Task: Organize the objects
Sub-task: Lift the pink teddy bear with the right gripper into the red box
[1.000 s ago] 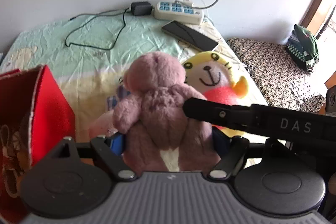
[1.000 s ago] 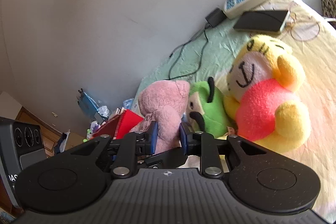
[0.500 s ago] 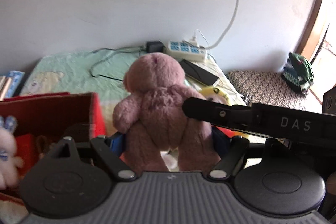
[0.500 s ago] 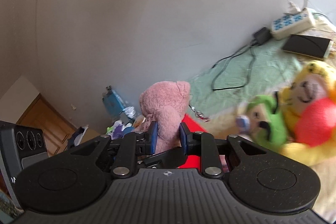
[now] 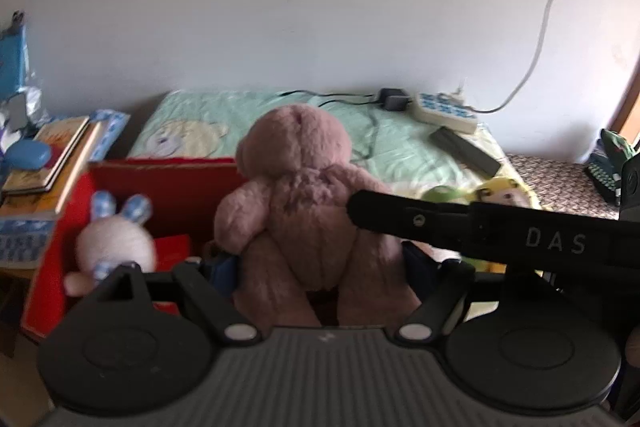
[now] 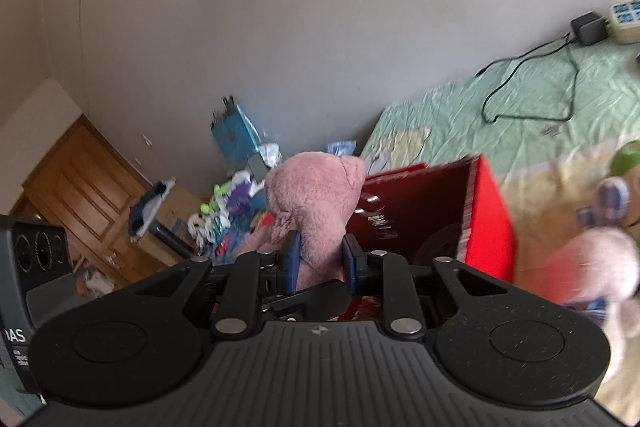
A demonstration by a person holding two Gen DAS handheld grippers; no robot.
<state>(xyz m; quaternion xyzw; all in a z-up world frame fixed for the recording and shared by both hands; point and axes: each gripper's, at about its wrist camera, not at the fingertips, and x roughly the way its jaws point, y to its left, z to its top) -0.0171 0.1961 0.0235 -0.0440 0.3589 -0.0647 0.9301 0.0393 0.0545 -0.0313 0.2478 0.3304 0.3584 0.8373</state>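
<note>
Pink plush fills the middle of both views: a teddy bear is held by two grippers at once. The left gripper is clamped on the bear's lower body, its blue pads pressed against the hips from either side, with the bear seen from the back and roughly upright. The right gripper is closed tightly on a narrower part of the same bear; which limb is pinched cannot be told. In the left view the right gripper's black finger is seen crossing from the right and touching the bear's side.

The bear is held above the bed, just beside a red box whose open top is turned toward the camera. A white bunny toy with blue ears is seen inside the box. A green and a yellow soft toy are partly hidden behind the black finger. A power strip and a dark phone are laid on the green sheet near the wall. Books are stacked left of the box.
</note>
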